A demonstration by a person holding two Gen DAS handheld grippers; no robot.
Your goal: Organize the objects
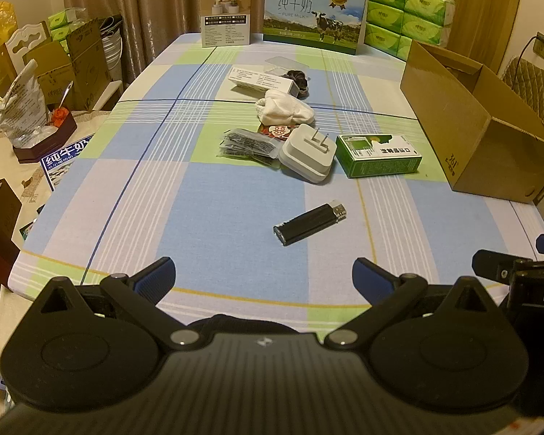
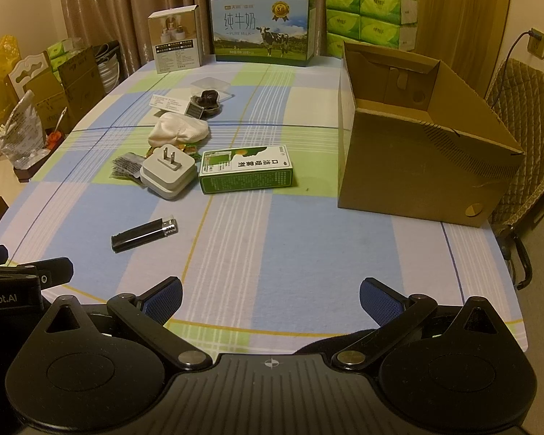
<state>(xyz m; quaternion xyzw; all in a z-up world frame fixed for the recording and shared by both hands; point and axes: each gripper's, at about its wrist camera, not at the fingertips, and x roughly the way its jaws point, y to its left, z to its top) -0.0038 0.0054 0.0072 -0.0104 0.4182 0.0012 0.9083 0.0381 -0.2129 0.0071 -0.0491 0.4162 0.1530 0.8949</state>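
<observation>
With the left gripper (image 1: 263, 275) and right gripper (image 2: 270, 299) both spread wide and empty over the desk's near edge, the flat black lighter (image 1: 310, 224) nearest them, well short of the open cardboard box (image 2: 428, 152) at the right edge, could skid from closing pads.

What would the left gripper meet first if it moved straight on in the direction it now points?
Probably the bare checked tablecloth. The open left gripper tilts down toward it, with nothing between its jaws. The black lighter lies slightly right of that line, though depth is hard to judge here.
</observation>
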